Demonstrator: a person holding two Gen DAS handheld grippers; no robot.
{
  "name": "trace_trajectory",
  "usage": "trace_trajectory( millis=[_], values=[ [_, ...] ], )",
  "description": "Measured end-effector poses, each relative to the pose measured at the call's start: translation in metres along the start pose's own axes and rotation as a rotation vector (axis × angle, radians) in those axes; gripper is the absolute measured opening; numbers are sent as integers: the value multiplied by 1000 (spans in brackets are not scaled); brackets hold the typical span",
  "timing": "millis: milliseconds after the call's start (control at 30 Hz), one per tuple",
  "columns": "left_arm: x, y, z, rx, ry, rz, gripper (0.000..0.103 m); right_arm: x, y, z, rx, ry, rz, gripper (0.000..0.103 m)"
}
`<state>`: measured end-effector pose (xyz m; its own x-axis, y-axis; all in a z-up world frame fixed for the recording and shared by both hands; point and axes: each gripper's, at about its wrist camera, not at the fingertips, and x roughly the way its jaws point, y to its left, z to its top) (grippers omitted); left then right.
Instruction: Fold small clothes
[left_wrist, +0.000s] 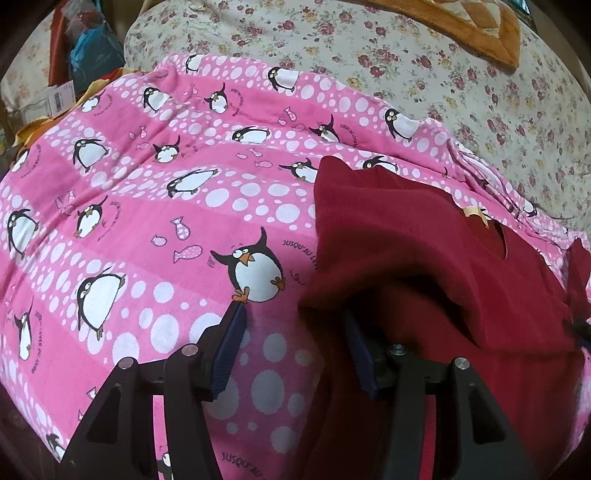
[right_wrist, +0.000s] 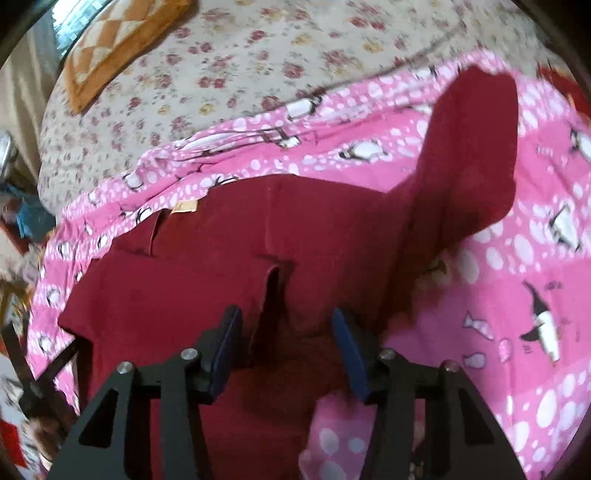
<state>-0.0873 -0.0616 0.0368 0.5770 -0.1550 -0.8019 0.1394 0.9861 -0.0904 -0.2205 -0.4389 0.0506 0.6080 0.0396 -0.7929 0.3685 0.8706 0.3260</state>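
A small dark red garment (left_wrist: 424, 236) lies on a pink penguin-print sheet (left_wrist: 147, 221); it shows with a yellow neck label (left_wrist: 474, 212). My left gripper (left_wrist: 293, 314) is open at the garment's left edge; its right finger sits under a raised fold of red cloth. In the right wrist view the same garment (right_wrist: 229, 251) lies spread, with one sleeve (right_wrist: 472, 155) lifted up at the far right and the label (right_wrist: 183, 206) at the left. My right gripper (right_wrist: 286, 314) is open over the garment's near edge, holding nothing.
The pink sheet (right_wrist: 517, 295) lies on a floral bedspread (left_wrist: 369, 48). An orange checked cushion (left_wrist: 461, 26) lies at the far edge of the bed. Bags and clutter (left_wrist: 85, 55) stand beyond the bed's left side.
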Motion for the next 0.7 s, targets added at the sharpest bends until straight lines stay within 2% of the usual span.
trace_trajectory(
  millis=[133,200,233,267,300,333,433,533,600,700],
  values=[
    [0,2,0,-5,-1,-9,34,-4,20,8,-78,-34,-6,53],
    [0,2,0,-4,-1,-8,34,8,28,10,-117,-3,-74,53],
    [0,1,0,-3,-2,-7,34,16,29,10,-132,17,-90,47],
    [0,2,0,-3,-2,-7,34,22,30,10,-142,28,-91,36],
    [0,2,0,-5,-2,-8,34,27,31,9,-160,46,-112,11],
    [0,2,0,-6,-2,-9,34,27,33,9,-178,40,-132,5],
    [0,3,1,-21,3,-16,34,1,43,13,-250,-57,-135,5],
    [1,3,1,-25,8,-18,36,-21,44,23,-266,-175,-221,5],
    [1,3,1,-22,6,-16,36,-16,36,32,-245,-171,-262,4],
    [0,4,0,-34,25,-36,36,9,26,32,-209,-79,-231,5]
  ],
)
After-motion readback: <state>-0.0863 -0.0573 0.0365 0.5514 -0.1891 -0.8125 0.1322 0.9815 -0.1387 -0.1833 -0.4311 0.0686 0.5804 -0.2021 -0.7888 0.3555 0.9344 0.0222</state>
